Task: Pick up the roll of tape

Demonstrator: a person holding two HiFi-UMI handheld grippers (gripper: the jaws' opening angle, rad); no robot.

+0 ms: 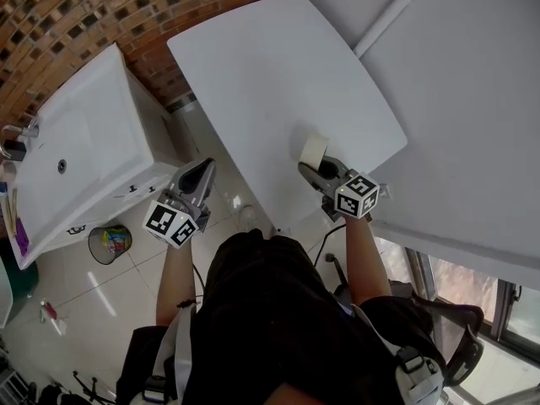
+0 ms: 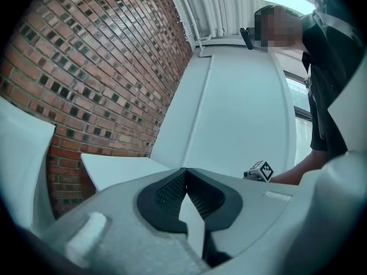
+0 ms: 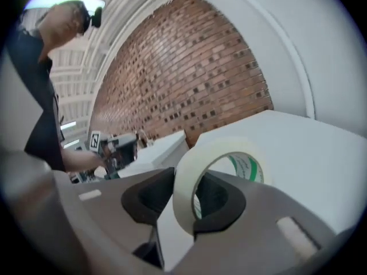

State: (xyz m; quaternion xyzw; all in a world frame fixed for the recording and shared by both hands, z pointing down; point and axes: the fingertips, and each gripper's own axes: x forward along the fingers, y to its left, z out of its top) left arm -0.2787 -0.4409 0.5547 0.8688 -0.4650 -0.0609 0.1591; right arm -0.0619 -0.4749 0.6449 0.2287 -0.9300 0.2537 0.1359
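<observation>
The roll of tape (image 1: 313, 149), pale cream with green print inside its core, stands on edge just above the near edge of the white table (image 1: 270, 66). My right gripper (image 1: 314, 169) is shut on it. In the right gripper view the roll of tape (image 3: 183, 191) has its band pinched between the black pads (image 3: 215, 196), and the ring rises above the right gripper (image 3: 192, 177). My left gripper (image 1: 205, 169) hangs off the table's left side over the floor, holding nothing. In its own view the left gripper (image 2: 184, 177) has its ribbed pads closed together.
A white cabinet (image 1: 84, 142) stands at the left against the brick wall (image 1: 76, 15). A waste bin (image 1: 110, 243) and a bottle (image 1: 49, 313) sit on the tiled floor. A pale wall panel (image 1: 472, 99) borders the table's right side.
</observation>
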